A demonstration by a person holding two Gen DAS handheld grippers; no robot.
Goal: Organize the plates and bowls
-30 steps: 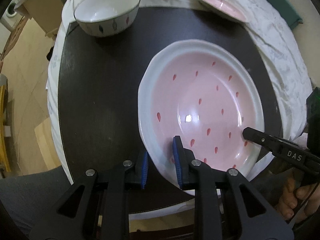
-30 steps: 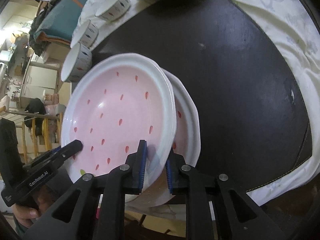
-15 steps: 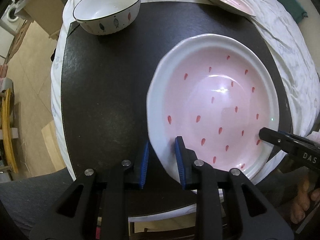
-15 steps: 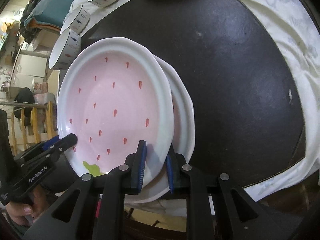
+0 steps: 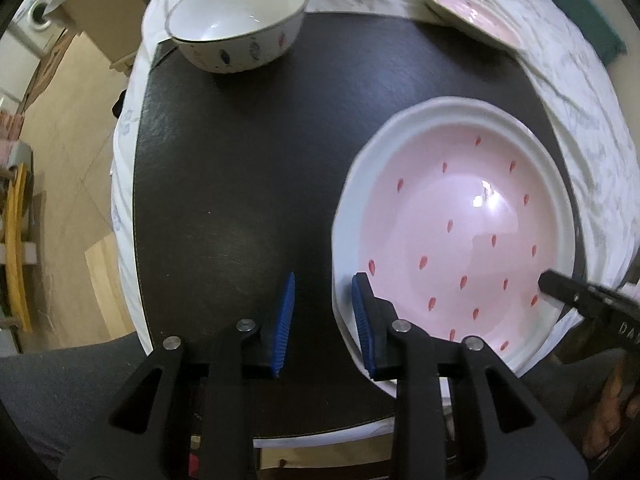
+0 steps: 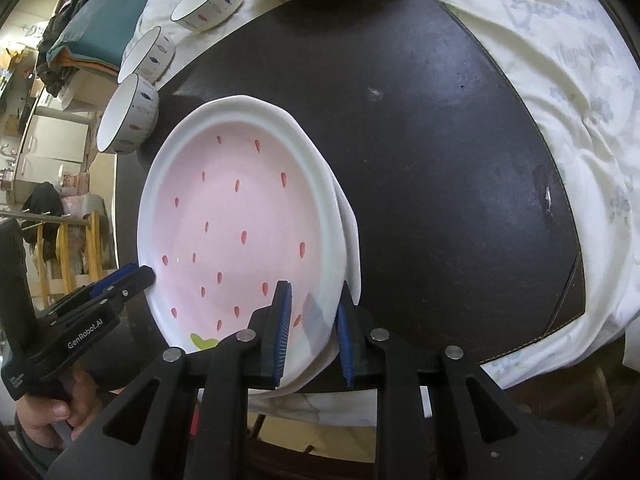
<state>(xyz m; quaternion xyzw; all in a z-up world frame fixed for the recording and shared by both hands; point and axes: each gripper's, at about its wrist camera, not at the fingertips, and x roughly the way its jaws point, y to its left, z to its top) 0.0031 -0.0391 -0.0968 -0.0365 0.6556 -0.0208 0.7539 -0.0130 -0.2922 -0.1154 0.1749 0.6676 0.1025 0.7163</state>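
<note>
A pink plate with red seed marks and a white rim (image 5: 460, 232) lies stacked on a second white-rimmed plate (image 6: 352, 232) on the dark round table (image 5: 240, 160). My left gripper (image 5: 324, 316) is open at the plate's left rim, one finger over the rim and one over the table. My right gripper (image 6: 312, 328) is open with its jaws on either side of the plate's (image 6: 240, 224) near rim, not pressing it. Each gripper shows in the other's view, the right one (image 5: 580, 296) and the left one (image 6: 120, 280).
Three white bowls with fish marks (image 5: 236, 20) (image 6: 156, 56) (image 6: 210, 2) stand at the table's far side. Another pink plate (image 5: 468, 8) lies on the white cloth (image 6: 560, 60) behind. The table's front edge is close under both grippers.
Both grippers have opened and let go of the top plate. It has come down flat onto the lower plate. The left gripper has shifted left of the rim.
</note>
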